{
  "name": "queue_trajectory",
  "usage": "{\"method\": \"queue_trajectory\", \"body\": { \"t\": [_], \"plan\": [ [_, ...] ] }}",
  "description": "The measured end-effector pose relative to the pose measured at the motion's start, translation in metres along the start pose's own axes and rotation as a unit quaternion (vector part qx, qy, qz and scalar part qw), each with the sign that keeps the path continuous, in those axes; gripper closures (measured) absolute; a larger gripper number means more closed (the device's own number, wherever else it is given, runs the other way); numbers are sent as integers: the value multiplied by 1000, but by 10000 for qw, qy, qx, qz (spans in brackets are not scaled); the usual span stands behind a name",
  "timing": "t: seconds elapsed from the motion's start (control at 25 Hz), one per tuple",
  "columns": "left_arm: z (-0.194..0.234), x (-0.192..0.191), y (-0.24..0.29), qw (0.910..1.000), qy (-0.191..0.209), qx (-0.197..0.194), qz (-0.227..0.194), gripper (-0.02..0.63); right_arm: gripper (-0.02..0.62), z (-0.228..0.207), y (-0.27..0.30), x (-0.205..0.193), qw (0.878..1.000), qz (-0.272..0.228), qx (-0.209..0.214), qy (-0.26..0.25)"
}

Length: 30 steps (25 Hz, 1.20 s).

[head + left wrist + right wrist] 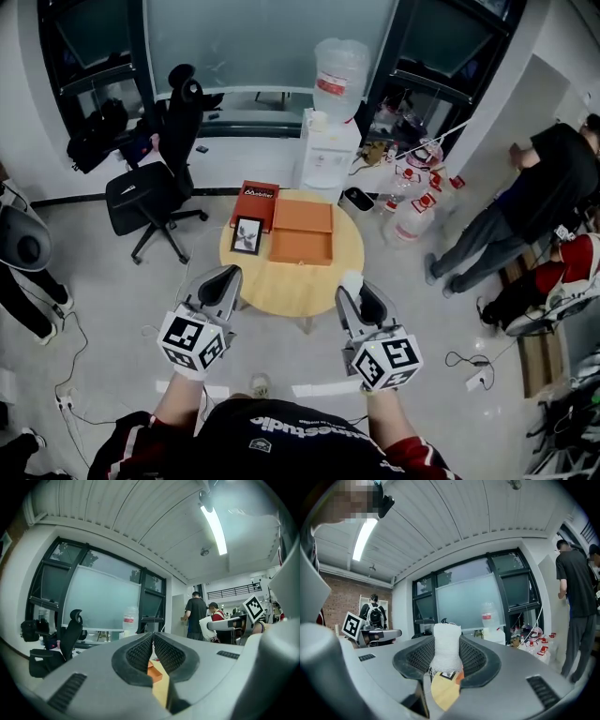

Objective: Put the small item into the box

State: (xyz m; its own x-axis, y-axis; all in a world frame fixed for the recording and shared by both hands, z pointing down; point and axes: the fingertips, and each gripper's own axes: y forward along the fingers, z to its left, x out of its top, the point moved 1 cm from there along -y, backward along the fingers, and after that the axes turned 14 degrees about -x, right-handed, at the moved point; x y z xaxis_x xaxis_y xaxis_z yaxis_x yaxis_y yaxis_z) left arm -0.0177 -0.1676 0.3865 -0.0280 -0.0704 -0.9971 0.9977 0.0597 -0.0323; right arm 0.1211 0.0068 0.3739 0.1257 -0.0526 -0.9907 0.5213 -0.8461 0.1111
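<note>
A small white gauze-like roll (446, 648) stands upright between the pads of my right gripper (446, 657), which is shut on it. In the head view that roll (352, 281) shows at the tip of the right gripper (359, 292), above the near right edge of a round wooden table (286, 286). An open orange box (301, 247) with its lid (304, 217) laid back lies at the table's far side. My left gripper (222, 281) hovers at the table's near left edge. Its jaws (153, 649) are shut with nothing between them.
A red box (256, 199) and a small framed picture (247, 234) lie left of the orange box. Beyond the table stand a black office chair (155, 187), a water dispenser (330, 141) and several water bottles (412, 202). People (534, 202) stand at the right.
</note>
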Motion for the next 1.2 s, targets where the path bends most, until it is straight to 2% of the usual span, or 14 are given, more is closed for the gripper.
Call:
{"method": "queue_trajectory", "body": {
  "t": [0.2, 0.44, 0.88, 1.2],
  "plan": [
    [35, 2, 6, 9998, -50, -162, -89, 578, 411, 16, 27, 2, 9999, 58, -130, -51],
    [58, -7, 11, 9994, -173, -278, -134, 578, 411, 26, 45, -3, 9995, 168, -240, -152],
    [76, -27, 9, 9991, -355, -221, -110, 578, 411, 30, 60, -19, 9989, 386, -233, -119],
    [81, -27, 20, 9992, -308, -233, -114, 578, 411, 26, 81, -32, 9983, 553, -103, -125]
  ]
}}
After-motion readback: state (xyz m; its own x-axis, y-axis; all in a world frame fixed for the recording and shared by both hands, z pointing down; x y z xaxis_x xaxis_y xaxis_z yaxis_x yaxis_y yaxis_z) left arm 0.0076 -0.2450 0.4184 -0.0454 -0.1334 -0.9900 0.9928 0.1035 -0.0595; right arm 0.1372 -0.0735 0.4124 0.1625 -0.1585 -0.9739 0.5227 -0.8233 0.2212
